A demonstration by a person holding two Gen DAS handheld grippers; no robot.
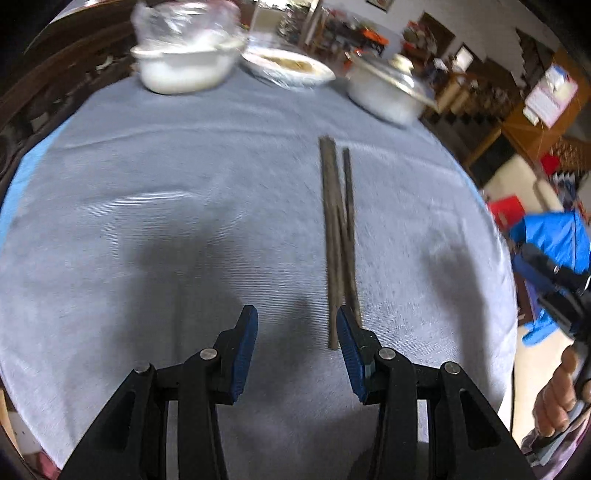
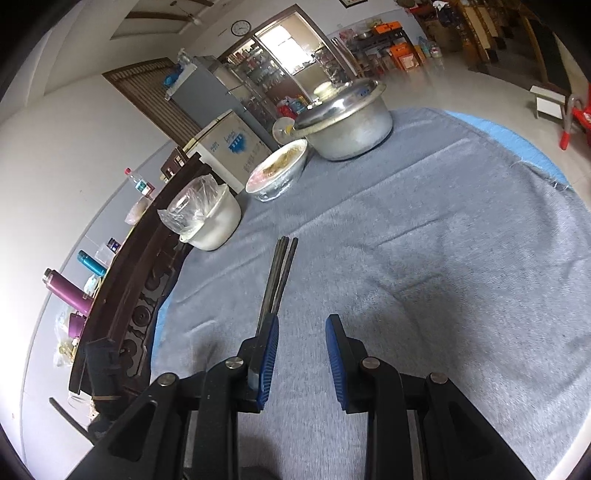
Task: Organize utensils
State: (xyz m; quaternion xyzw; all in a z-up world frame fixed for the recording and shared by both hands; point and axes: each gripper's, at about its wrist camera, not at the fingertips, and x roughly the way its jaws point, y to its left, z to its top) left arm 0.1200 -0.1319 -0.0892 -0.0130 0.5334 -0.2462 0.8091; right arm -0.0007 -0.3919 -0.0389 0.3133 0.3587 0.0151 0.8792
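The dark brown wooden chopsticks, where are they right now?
The dark brown wooden chopsticks lie bundled on the grey tablecloth, their near ends beside the open left gripper, well short of the white bowls.

Not much can be read here. In the right wrist view, a round white wall clock (image 2: pixel 241 27) with a dark rim hangs high on the wall; its numbers are too small to read. The white box-shaped freezer (image 2: pixel 236 146) beside the tall grey fridge has a blue picture mark and a few blue signs on its front, too small to make out. In the left wrist view, blur hides any writing on the hanging paper sheet (image 1: pixel 550 98).
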